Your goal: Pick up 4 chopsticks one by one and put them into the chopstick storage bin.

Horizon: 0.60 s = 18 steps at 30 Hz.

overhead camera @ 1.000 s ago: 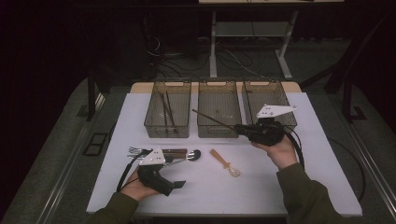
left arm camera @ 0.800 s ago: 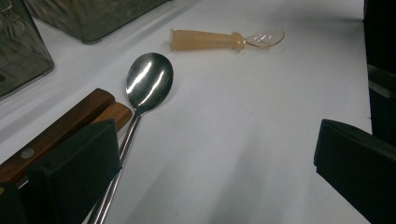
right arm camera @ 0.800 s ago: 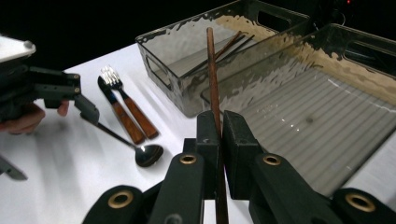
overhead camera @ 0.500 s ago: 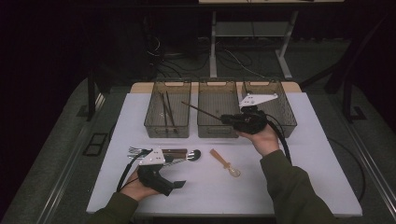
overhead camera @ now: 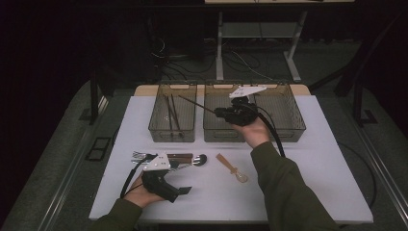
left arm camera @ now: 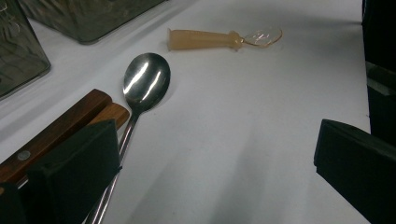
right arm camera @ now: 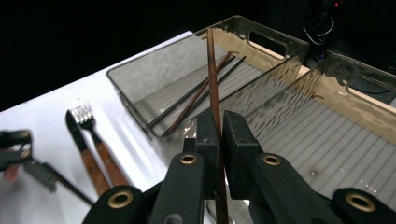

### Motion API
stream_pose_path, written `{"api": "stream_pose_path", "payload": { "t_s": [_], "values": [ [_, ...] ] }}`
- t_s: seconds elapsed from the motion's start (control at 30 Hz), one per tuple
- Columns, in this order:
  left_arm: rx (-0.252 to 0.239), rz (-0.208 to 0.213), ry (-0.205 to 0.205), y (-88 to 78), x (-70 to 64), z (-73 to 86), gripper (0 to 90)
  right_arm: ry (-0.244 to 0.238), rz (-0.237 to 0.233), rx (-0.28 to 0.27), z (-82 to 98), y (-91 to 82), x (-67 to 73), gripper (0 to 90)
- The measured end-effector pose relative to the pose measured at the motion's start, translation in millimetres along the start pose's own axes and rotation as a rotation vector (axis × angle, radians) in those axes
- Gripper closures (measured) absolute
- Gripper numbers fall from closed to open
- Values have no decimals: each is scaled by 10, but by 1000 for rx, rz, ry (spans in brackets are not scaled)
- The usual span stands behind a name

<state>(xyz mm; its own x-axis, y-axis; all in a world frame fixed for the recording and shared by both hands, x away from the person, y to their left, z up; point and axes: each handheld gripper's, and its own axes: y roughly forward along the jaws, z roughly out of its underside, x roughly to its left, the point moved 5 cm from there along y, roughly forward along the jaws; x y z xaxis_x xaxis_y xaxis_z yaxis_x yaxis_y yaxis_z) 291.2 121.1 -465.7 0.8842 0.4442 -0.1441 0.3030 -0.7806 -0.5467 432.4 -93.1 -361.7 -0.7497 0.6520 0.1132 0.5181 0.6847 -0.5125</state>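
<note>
jaws of right gripper [right arm camera: 218, 135] clamping chopstick [right arm camera: 213, 84], over left bin [right arm camera: 159, 70]

Dark brown chopstick [right arm camera: 212, 79], silver spoon [left arm camera: 145, 82], translucent amber spoon [left arm camera: 219, 38], white table [overhead camera: 308, 159]

The tongs [right arm camera: 218, 135] pinch a brown chopstick [right arm camera: 212, 79] above the left bin [right arm camera: 140, 93] holding other chopsticks [right arm camera: 201, 95].
</note>
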Motion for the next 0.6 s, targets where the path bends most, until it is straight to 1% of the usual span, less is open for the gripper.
{"api": "stream_pose_path", "payload": {
  "t_s": [0.1, 0.13, 0.17, 0.33, 0.4, 0.5, 0.6],
  "values": [
    [-4, 1, 0, -1, 1, -3, 0, -2, 13, 7, -50, 104, -4, 852],
    [-5, -2, 8, 0, 8, -5, 0, 0, 15, 10, -68, 139, -4, 852],
    [-5, 1, 3, -1, 2, -5, 0, 1, 20, 12, -86, 175, -5, 852],
    [-5, 1, 7, 3, 0, -6, 0, 7, 37, 19, -182, 347, 4, 852],
    [-2, 1, 13, 2, 1, -6, 0, 11, 43, 21, -225, 418, 18, 852],
    [0, 0, 10, 1, -2, -8, 0, 7, 48, 33, -290, 535, 53, 852],
    [-3, -1, 14, 0, 1, -8, 0, 3, 64, 46, -336, 673, 85, 852]
  ]
}}
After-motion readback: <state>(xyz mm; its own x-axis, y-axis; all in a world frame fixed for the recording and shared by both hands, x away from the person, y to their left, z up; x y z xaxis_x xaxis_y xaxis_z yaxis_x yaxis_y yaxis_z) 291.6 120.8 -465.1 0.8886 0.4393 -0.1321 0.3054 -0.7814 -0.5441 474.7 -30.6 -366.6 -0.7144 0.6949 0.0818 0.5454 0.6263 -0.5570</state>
